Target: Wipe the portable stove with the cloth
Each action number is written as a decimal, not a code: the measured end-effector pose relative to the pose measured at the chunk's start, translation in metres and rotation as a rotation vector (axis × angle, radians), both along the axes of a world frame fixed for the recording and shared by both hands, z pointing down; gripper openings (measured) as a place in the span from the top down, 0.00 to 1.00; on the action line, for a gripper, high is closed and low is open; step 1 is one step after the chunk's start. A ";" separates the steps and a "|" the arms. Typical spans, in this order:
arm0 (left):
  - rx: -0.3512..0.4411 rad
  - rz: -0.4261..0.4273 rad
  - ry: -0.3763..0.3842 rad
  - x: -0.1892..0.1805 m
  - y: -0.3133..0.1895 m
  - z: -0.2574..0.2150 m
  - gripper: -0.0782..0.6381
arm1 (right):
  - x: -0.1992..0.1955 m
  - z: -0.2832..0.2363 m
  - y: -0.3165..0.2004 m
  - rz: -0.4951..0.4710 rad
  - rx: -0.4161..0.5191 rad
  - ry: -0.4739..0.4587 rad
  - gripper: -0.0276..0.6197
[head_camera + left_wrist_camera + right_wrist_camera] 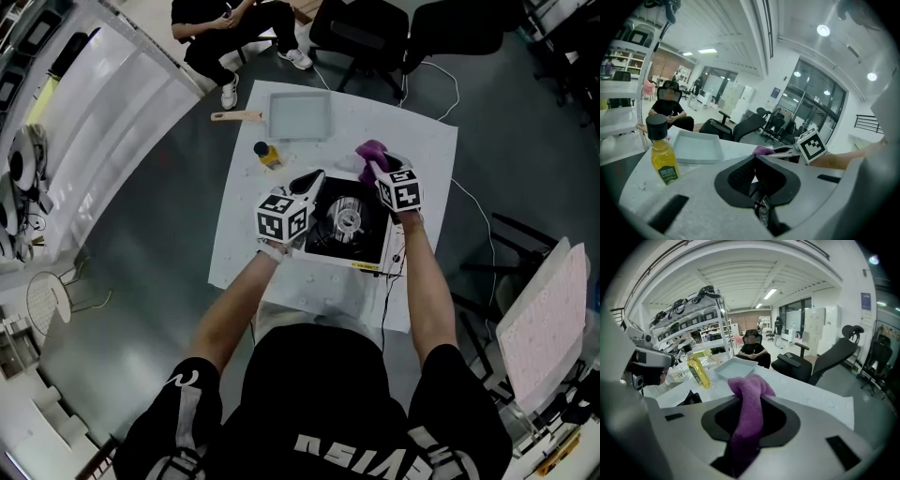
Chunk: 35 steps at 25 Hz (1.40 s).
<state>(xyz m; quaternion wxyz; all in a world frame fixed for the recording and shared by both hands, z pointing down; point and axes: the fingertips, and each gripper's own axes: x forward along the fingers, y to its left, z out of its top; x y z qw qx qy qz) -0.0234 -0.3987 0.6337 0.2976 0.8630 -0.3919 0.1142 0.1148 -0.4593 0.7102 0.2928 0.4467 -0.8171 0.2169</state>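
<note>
We stand at the white table (427, 141) with the portable stove (354, 242) lying right in front of us, its round burner facing up. Our right tongs (749, 398) are clamped on the purple cloth (372, 150), which runs up between the pads and bunches out past their tips. In the head view the cloth sits at the stove's far right corner; we cannot tell whether it touches the stove. Our left tongs (754, 159) are together with nothing between them, and their dark tips point over the stove's far left edge. Beyond the stove a small bottle of yellow oil (663, 157) with a black cap stands upright on the table, and near it lies a shallow square tray (300, 115). Past the table's far edge a person (220, 28) in dark clothes sits, with black office chairs (361, 33) nearby.
</note>
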 end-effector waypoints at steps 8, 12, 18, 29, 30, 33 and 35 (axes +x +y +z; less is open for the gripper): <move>0.002 0.036 -0.009 0.027 0.008 0.000 0.88 | 0.049 0.003 0.010 0.093 0.002 -0.005 0.81; 0.007 0.052 -0.010 0.039 0.008 -0.003 0.88 | 0.071 0.004 0.017 0.133 0.000 -0.005 0.81; 0.008 0.082 -0.010 0.057 0.014 -0.004 0.88 | 0.102 0.004 0.028 0.188 -0.002 0.000 0.81; 0.028 0.132 -0.009 0.088 0.019 -0.016 0.88 | 0.157 -0.001 0.052 0.275 0.002 0.020 0.81; 0.031 0.135 -0.010 0.090 0.020 -0.017 0.88 | 0.159 -0.002 0.053 0.280 0.004 0.019 0.81; 0.040 0.138 -0.010 0.092 0.024 -0.022 0.88 | 0.160 -0.008 0.058 0.287 0.016 0.008 0.81; 0.047 0.137 -0.011 0.091 0.027 -0.027 0.88 | 0.157 -0.016 0.061 0.287 0.029 0.001 0.81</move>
